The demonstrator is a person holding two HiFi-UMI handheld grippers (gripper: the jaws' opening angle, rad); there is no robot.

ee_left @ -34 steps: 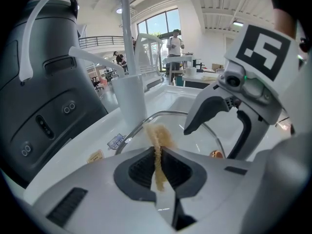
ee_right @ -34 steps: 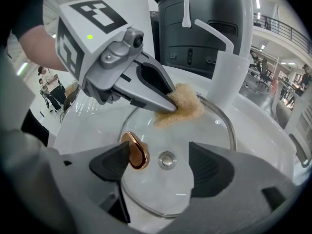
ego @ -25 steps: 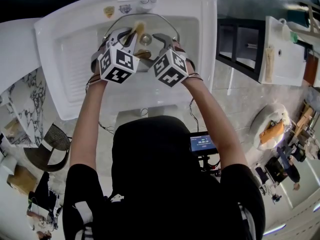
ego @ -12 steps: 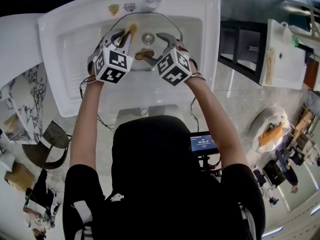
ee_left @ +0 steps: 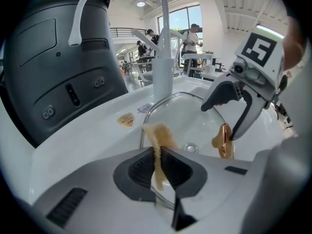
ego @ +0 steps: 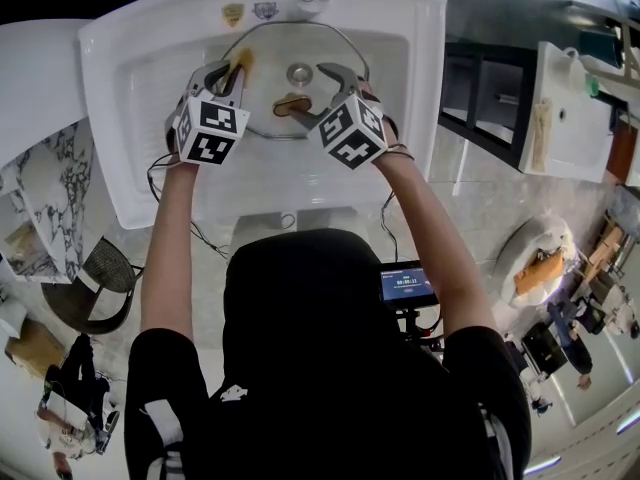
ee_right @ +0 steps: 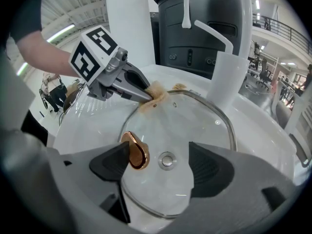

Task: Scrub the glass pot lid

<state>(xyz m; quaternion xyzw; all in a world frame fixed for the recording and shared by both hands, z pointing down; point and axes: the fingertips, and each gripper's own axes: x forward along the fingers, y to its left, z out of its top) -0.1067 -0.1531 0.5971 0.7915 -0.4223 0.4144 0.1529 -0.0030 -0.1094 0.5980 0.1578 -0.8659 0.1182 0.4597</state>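
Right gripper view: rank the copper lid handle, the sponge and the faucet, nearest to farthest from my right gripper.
1. copper lid handle, between the right gripper's open jaws, by the view's left one.
2. sponge, at the lid's far-left rim.
3. faucet, behind the lid, far right.

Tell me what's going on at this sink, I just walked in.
A person is cleaning a glass lid that lies in a white sink, using two hand-held grippers. The left gripper is shut on a tan sponge and holds it against the lid near its rim. The right gripper is open, with one jaw beside the lid's copper knob.
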